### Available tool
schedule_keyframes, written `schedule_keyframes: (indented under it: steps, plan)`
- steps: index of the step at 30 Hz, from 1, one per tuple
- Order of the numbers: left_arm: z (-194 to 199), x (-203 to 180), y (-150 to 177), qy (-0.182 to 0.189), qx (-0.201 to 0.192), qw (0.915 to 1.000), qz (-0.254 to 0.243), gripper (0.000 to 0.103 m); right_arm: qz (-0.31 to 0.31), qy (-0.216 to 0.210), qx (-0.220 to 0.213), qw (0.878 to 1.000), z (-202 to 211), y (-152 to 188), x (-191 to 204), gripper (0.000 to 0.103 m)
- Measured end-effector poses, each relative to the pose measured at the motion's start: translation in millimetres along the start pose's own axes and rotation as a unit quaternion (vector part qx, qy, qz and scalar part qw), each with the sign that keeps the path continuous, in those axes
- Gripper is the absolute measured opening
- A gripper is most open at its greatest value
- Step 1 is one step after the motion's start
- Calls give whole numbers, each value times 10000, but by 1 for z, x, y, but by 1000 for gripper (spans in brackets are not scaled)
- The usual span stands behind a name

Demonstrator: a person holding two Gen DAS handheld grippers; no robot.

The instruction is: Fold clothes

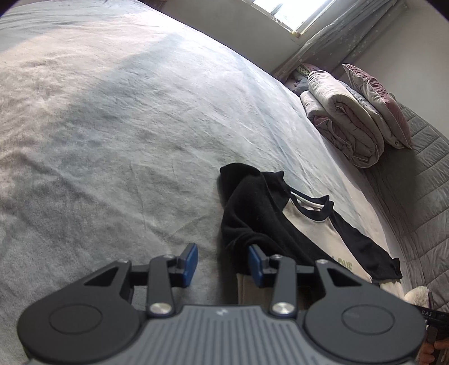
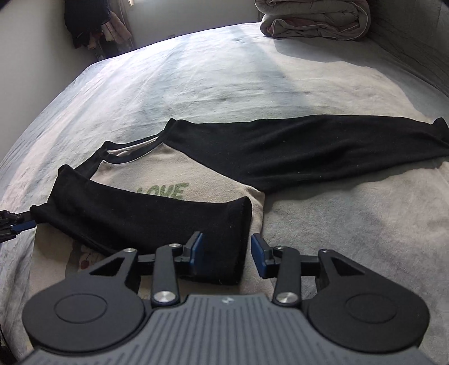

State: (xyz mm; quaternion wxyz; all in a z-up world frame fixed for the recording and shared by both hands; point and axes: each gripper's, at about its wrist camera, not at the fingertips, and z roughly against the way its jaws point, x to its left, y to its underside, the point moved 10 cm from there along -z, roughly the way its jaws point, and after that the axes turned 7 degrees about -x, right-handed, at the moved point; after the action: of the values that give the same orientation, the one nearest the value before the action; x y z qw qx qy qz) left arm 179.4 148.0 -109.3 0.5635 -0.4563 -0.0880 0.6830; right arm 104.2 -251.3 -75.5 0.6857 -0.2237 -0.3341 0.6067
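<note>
Black-sleeved cream shirt (image 2: 179,174) lies on the bed (image 2: 336,224), one sleeve (image 2: 140,213) folded across; both grippers (image 1: 221,264) (image 2: 227,252) gape, holding nothing.

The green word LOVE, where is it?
In the right wrist view, the green word LOVE sits on the cream shirt's chest, just above the folded black sleeve.

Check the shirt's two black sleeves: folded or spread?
One each. The near sleeve lies folded across the cream body, over the green lettering; the far sleeve stretches flat on the bed.

Grey bed (image 2: 322,224) carries a black-sleeved shirt (image 2: 179,171); rolled quilt (image 2: 314,19) far end.
</note>
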Motion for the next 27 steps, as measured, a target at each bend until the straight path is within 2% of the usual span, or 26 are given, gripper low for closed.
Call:
schedule_keyframes:
  steps: [2, 5, 12, 16, 20, 24, 27]
  plan:
    - [3, 4, -3, -11, -39, 10000, -49, 42, 207, -34, -147, 9997, -7, -9, 3, 42]
    - [2, 9, -7, -16, -80, 10000, -11, 43, 609, -99, -146, 9980, -27, -16, 19, 42]
    - [-12, -1, -4, 132, -78, 9999, -46, 40, 1660, 166, -251, 9857, -48, 1, 31, 42]
    - [-22, -12, 8, 184, 107, 9994, -282, 27, 2252, 318, -311, 9733, -59, 10, 38, 42]
    - [-22, -18, 12, 52, 115, 9976, -682, 26, 2175, 219, -341, 9752, -61, 9, 32, 40]
    - [-21, -16, 11, -23, 76, 9979, -647, 26, 2190, 189, -394, 9747, -56, 4, 32, 36]
    - [-16, -15, 6, -79, -104, 9980, -613, 26, 2117, 164, -522, 9758, -44, -2, 30, 36]
